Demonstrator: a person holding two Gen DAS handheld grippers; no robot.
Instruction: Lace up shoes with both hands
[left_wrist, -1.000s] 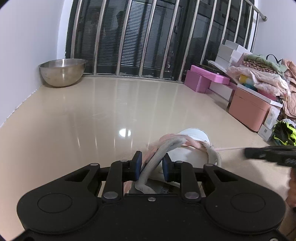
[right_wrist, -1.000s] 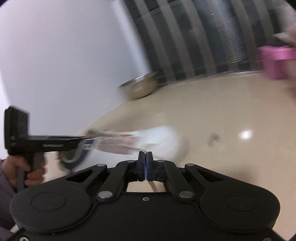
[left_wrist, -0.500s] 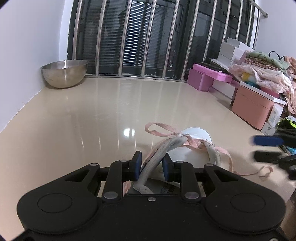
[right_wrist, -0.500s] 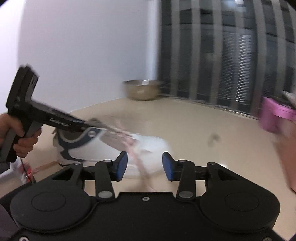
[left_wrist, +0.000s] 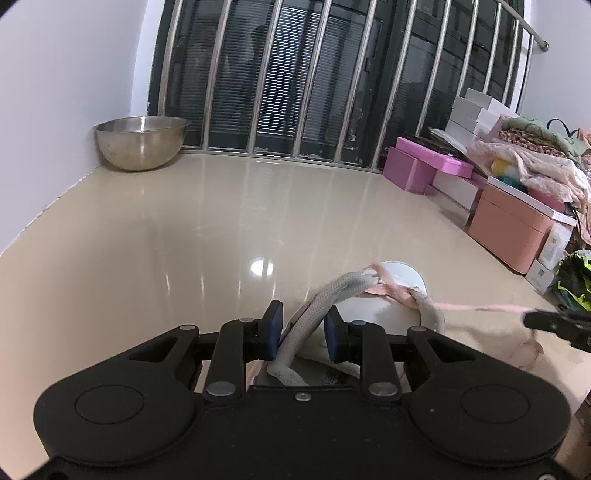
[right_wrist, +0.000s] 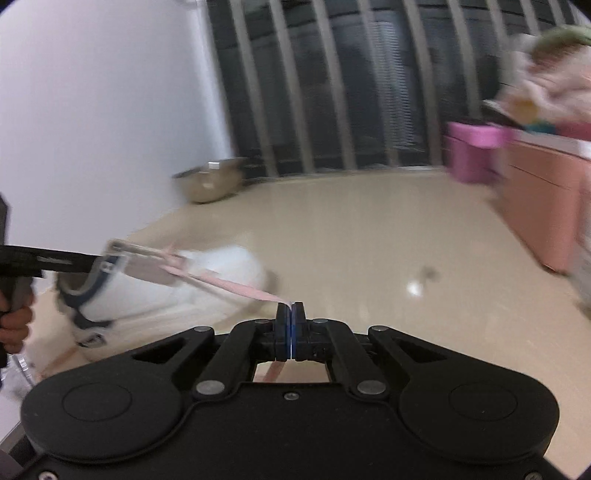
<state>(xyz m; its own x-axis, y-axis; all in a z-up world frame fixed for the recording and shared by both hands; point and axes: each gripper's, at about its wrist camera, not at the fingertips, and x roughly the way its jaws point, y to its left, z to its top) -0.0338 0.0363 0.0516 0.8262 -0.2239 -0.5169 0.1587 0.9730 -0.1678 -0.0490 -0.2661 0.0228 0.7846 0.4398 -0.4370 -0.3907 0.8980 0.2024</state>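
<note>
Our right hand-held gripper (right_wrist: 291, 306) has its blue pads pressed together on the pink lace (right_wrist: 236, 286), which runs taut from the pads back to the white shoe (right_wrist: 155, 291) on the floor (right_wrist: 369, 236). Our left hand-held gripper (left_wrist: 302, 328) is pinching the grey padded collar of the shoe (left_wrist: 376, 306) between its pads, though the pads stand a little apart around that thick edge, and it steadies the shoe from the heel side. Seen from the left wrist, the lace (left_wrist: 476, 306) crosses the front of the shoe near the toe and stretches off to the right toward the other gripper; a loose pink bit lies on the floor beside it. We judge the lacing to be partway: some lace is threaded at the front eyelets, but how many rows are filled we cannot tell, and no bow shows. Compared with half a second ago, the right pads, then spread wide and holding nothing, are now closed on the lace, and the slack loops that lay over the shoe are pulled into a straight line. The left grip looks unchanged.
</note>
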